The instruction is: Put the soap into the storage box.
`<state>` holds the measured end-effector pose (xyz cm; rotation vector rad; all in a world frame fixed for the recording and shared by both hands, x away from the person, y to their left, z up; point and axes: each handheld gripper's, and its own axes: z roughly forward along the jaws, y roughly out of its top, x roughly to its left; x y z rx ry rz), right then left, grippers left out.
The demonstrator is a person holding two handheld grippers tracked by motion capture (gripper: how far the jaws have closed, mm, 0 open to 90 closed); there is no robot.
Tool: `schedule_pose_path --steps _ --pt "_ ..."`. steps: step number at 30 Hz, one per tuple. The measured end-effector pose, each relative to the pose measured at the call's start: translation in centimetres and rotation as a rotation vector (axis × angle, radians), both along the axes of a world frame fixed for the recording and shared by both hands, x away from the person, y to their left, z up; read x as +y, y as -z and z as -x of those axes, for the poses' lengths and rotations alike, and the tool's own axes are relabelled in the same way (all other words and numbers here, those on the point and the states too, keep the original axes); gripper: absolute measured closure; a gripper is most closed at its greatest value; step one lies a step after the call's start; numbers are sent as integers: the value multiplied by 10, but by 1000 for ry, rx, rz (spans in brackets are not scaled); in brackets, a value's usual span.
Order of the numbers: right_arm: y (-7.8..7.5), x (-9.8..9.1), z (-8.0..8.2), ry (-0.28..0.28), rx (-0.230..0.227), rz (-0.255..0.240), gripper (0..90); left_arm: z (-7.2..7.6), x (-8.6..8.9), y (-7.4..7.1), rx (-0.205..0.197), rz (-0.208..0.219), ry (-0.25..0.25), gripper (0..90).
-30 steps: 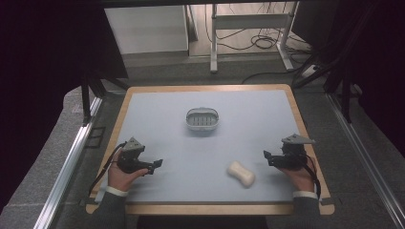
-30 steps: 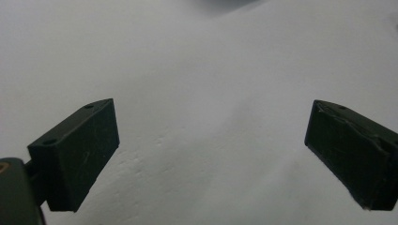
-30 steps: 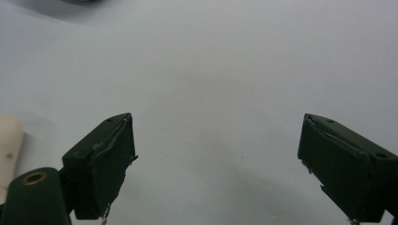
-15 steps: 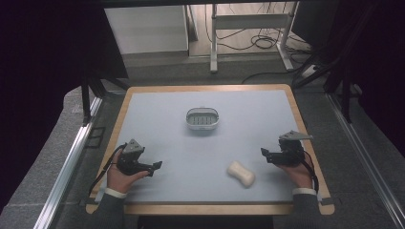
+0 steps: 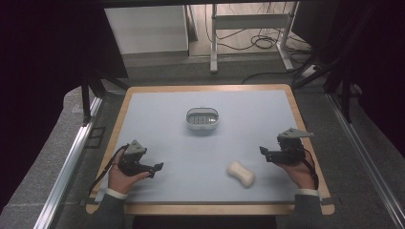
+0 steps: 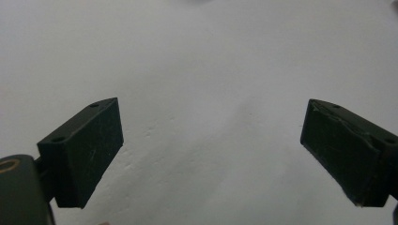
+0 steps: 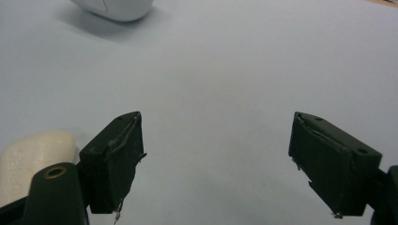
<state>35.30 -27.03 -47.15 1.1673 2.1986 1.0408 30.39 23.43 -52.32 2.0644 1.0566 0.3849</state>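
A cream bar of soap (image 5: 241, 173) lies on the pale blue mat near the front, right of centre. A small grey soap dish (image 5: 202, 119) stands in the middle of the mat, farther back. My right gripper (image 5: 263, 153) is open, held low just right of the soap; in the right gripper view the soap (image 7: 33, 157) shows beside the left jaw and the dish (image 7: 115, 8) at the top edge. My left gripper (image 5: 156, 168) is open at the front left with bare mat between its jaws (image 6: 211, 145).
The mat (image 5: 157, 124) covers a wooden-edged table (image 5: 210, 88). Metal rails run along both sides on the floor. A white cabinet and a desk frame with cables stand beyond the far edge.
My left hand has drifted slightly toward the front edge. The right gripper has shifted a little toward the soap. Soap and dish have stayed put.
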Motion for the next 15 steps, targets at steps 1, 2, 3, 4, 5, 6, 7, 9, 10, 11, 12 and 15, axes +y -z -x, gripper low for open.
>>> schedule_pose_path --steps 1,2,3,4,5,6,7,9,10,11,12,15 --pt "-1 1 0 -3 3 -2 178 0 1 0 -1 -3 -1 66" --pt "-1 1 0 -7 4 -2 178 1 1 0 -3 -7 -3 66" --pt "-1 1 0 -7 4 -2 178 1 1 0 -3 -7 -3 65" --pt "-2 2 0 -9 4 -3 178 1 0 1 -6 -11 -8 65" --pt "-3 5 1 -25 9 3 178 2 0 2 -4 -17 -10 65" --pt "-3 5 1 -25 9 3 178 2 0 2 -4 -17 -10 65" --pt "-5 9 1 -37 18 9 178 2 -1 2 -5 -18 -10 65" --pt "-8 13 2 -58 26 17 177 4 -1 2 -6 -14 -5 65" --pt "-8 13 2 -58 26 17 177 4 -1 2 -6 -14 -5 65" --pt "-11 16 3 -80 30 36 177 4 -1 2 -5 -21 -3 65" --pt "-12 18 4 -85 33 41 177 4 -1 1 -5 -21 -3 65" --pt "-13 22 6 -101 35 56 173 3 1 -1 -10 -17 -8 65"
